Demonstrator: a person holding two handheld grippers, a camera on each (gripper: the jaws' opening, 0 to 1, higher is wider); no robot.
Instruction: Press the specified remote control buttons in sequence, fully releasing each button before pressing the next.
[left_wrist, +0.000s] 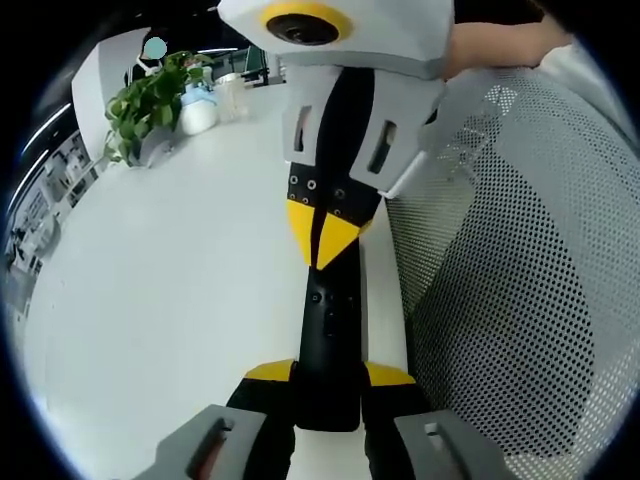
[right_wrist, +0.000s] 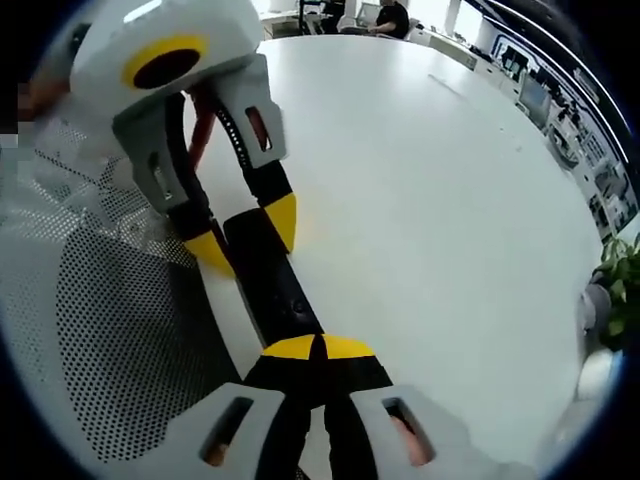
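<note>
Yellow-tipped left gripper (left_wrist: 330, 375) clamps the black remote's (left_wrist: 331, 330) near end at six o'clock; the right gripper (left_wrist: 328, 232), jaws pinched together, presses its far end at twelve, above the white table (left_wrist: 170, 300). Lift fully clear before the next button.

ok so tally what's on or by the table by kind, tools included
tools: 2, left tool shut on the remote, right tool shut above it
remote control: 1
potted plant: 1
mesh chair back: 1
white table: 1
total: 6
</note>
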